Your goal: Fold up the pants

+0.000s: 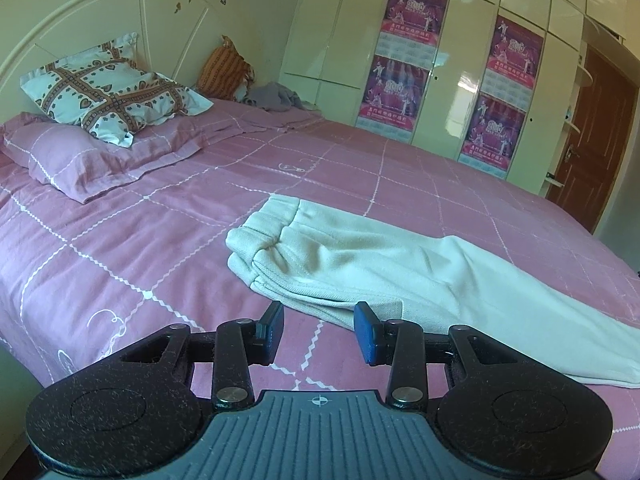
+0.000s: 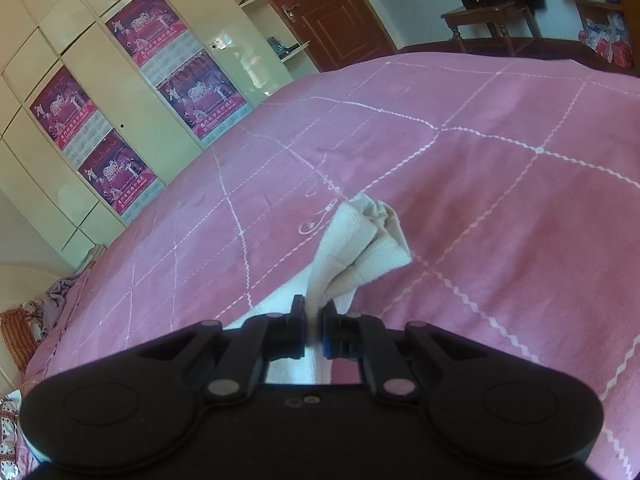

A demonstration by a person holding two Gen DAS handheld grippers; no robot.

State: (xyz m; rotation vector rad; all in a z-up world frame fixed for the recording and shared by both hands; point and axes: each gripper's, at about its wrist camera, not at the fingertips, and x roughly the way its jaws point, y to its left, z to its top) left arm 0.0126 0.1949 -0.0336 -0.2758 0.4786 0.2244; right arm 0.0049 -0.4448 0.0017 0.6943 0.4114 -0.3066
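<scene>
Left gripper (image 1: 319,330) open, just short of pants (image 1: 360,264), stretched rightward; right gripper (image 2: 313,330) clamped on far hem.

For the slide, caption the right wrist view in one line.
Right gripper shut on a bunched end of the pants, above the pink bed.

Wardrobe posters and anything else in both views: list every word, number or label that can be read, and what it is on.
"2010": large numerals on the purple posters stuck to the wardrobe doors, seen in both views.
Red banner line of characters under each poster picture: too blurred to read.
Calendar grids at the bottom of the posters: too small to read.
Pants, bedspread, pillows: no text.
</scene>
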